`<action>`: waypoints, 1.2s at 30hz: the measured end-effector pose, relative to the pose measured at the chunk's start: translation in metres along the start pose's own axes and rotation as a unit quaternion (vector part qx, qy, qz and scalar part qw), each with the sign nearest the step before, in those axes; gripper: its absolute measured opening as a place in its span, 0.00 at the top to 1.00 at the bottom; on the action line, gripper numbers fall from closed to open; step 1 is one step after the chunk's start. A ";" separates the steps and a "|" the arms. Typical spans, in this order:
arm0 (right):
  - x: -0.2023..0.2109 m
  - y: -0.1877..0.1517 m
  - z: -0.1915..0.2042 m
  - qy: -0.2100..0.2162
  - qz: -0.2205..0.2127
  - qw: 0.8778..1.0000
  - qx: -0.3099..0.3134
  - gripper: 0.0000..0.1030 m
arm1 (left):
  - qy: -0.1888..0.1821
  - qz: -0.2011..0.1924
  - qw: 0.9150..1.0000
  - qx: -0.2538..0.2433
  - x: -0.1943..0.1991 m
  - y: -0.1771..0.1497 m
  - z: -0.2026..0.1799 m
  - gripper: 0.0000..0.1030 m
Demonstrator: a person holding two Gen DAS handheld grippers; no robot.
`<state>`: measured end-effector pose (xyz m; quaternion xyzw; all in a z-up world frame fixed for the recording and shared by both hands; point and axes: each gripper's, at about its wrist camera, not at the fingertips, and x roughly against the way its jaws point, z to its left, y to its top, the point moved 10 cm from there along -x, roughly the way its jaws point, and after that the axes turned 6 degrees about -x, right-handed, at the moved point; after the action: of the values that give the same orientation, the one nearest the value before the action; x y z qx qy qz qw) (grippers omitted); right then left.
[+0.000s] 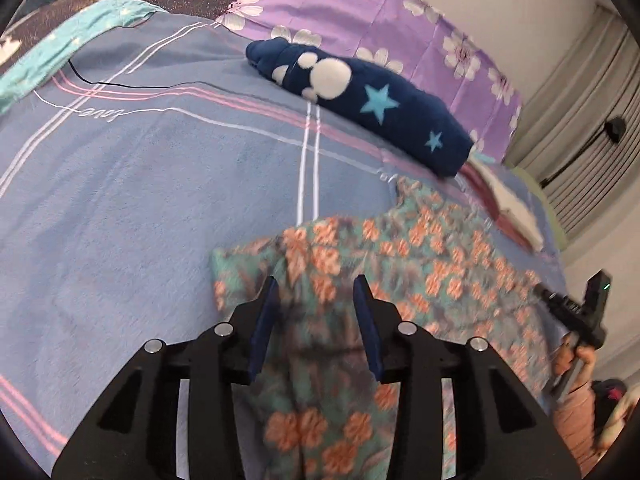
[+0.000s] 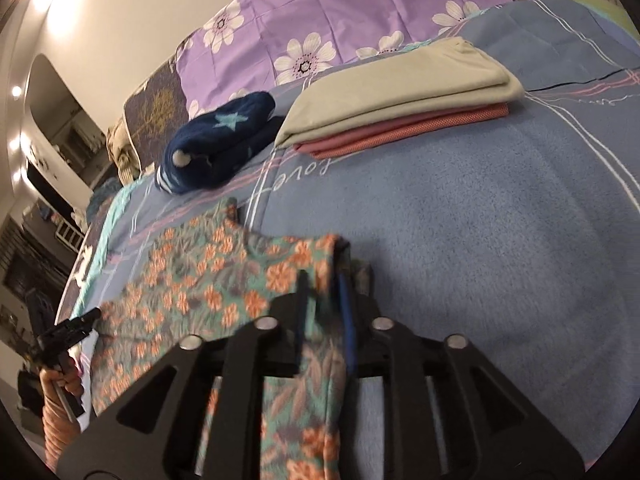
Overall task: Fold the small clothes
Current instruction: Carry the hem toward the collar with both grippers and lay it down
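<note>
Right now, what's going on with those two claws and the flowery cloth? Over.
Left gripper open, floral garment between its pads. Right gripper part open over the garment's edge. Navy star bundle and folded stack lie clear beyond.

Soft, fuzzy floral garment [image 1: 420, 240] on a matt, napped blue blanket [image 1: 140, 184] — smooth purple pillowcase [image 1: 360, 12] behind.

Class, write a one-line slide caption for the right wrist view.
Right gripper open over the floral garment on the blue bedspread, folded clothes stacked beyond.

Both wrist views close over floral garment [image 1: 400, 248]
</note>
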<state>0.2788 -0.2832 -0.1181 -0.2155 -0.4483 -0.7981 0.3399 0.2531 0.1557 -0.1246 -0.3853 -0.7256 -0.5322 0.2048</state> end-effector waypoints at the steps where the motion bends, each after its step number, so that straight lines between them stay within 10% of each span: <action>1: 0.000 -0.003 -0.001 -0.003 0.002 1.000 0.003 0.78 | 0.000 0.006 1.000 -0.004 -0.001 -0.003 0.000 0.63; 3: -0.002 -0.006 -0.003 -0.009 0.008 1.000 0.002 0.85 | -0.001 0.014 1.000 -0.009 -0.003 -0.007 0.000 0.89; 11: 0.015 0.026 0.019 0.036 -0.029 0.999 -0.021 0.95 | -0.053 -0.031 0.998 0.033 0.014 0.033 -0.009 0.93; 16: 0.006 0.074 0.031 0.025 -0.055 0.998 -0.032 0.95 | -0.002 -0.075 0.997 0.023 0.007 0.090 -0.009 0.93; 19: -0.024 0.088 0.026 -0.006 -0.037 0.999 -0.036 0.88 | 0.033 -0.060 0.997 0.018 -0.023 0.104 -0.004 0.86; 23: -0.040 0.081 0.019 -0.014 -0.013 1.000 -0.025 0.74 | 0.049 -0.031 0.998 0.027 -0.042 0.099 0.007 0.50; 25: -0.041 0.075 0.013 -0.018 -0.013 1.000 -0.012 0.58 | 0.050 -0.032 0.998 0.002 -0.041 0.095 0.007 0.50; 36: -0.053 0.045 0.007 -0.055 0.039 0.993 0.092 0.43 | 0.077 0.026 0.994 -0.071 -0.060 0.063 0.015 0.44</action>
<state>0.3474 -0.2753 -0.1235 -0.2447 -0.5289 -0.7267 0.3636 0.3405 0.1575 -0.1335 -0.3754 -0.6579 -0.6049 0.2458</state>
